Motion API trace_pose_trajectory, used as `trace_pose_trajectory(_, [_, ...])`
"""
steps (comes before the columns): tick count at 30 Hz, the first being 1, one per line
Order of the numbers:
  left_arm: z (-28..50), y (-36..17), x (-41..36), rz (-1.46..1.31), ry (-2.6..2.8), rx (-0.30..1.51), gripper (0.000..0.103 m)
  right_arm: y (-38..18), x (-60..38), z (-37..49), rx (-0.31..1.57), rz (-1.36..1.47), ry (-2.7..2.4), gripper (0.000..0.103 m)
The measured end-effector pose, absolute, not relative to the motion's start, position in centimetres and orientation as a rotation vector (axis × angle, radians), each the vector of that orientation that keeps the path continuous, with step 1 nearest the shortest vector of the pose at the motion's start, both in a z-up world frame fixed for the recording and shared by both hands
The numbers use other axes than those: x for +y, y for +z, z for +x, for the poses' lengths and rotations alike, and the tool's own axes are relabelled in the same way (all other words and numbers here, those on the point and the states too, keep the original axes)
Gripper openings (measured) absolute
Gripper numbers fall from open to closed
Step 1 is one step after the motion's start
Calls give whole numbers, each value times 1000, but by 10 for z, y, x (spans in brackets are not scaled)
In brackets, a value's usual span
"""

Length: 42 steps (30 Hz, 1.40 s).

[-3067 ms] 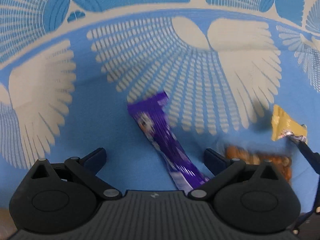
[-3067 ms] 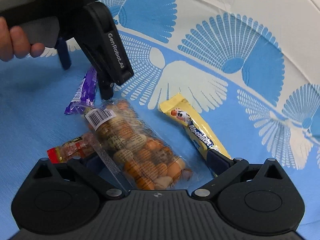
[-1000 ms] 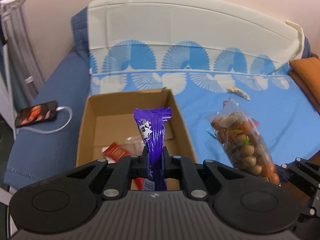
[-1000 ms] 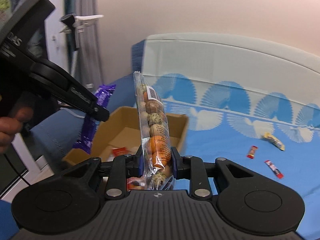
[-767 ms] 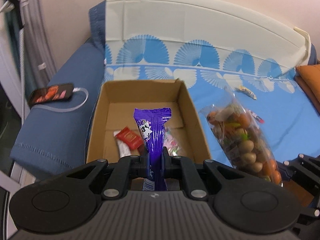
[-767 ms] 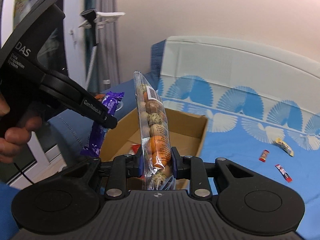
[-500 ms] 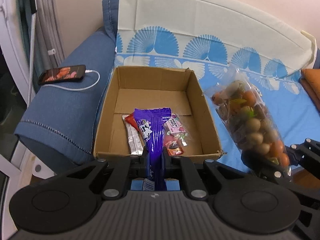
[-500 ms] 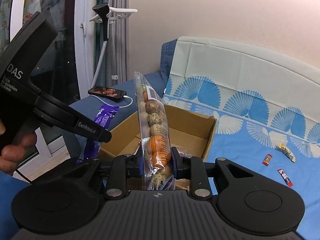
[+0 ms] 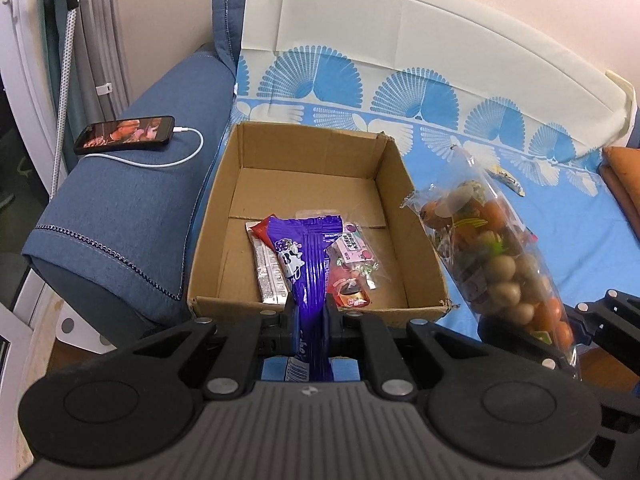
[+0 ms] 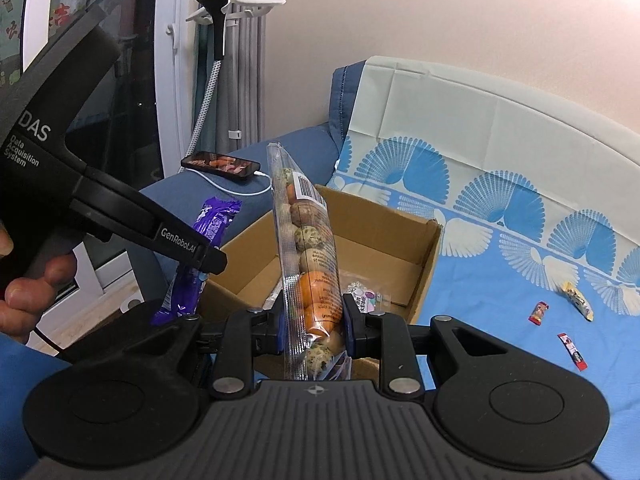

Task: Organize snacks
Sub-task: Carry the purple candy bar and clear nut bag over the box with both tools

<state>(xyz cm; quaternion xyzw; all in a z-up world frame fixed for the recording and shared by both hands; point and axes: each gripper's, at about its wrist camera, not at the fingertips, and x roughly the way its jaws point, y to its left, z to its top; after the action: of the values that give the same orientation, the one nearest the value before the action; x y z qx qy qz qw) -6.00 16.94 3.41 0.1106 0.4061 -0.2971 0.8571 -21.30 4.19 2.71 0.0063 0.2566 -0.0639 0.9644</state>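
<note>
Left wrist view is showing the purple wrapper [image 9: 306,264] sticking up from the left gripper [image 9: 308,316], whose jaws are clamping tight on its lower end. It is hanging at the near edge of the cardboard box [image 9: 420,216], above the snacks already lying inside.

At three o'clock, the clear bag of nuts [image 9: 496,264] is standing pinched in the right gripper [image 10: 314,330], jaws partly closed around its bulk, beside the box's right wall rather than over its floor.

Farther out at two o'clock, a yellow snack [image 9: 508,174] is lying on the blue cloth [image 9: 568,216]; at ten o'clock a phone [image 9: 124,134] is charging on the armrest.

Judging from this, releasing now is risking the wrapper catching the near rim and tipping outward, and the bag dropping outside the wall.
</note>
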Motion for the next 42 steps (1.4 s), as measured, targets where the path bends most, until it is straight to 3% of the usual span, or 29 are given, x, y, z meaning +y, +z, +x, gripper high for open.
trace_pose_trajectory(42, [-36,16,158,203,-600,920,11,14,36,-185,599,59,-142,27])
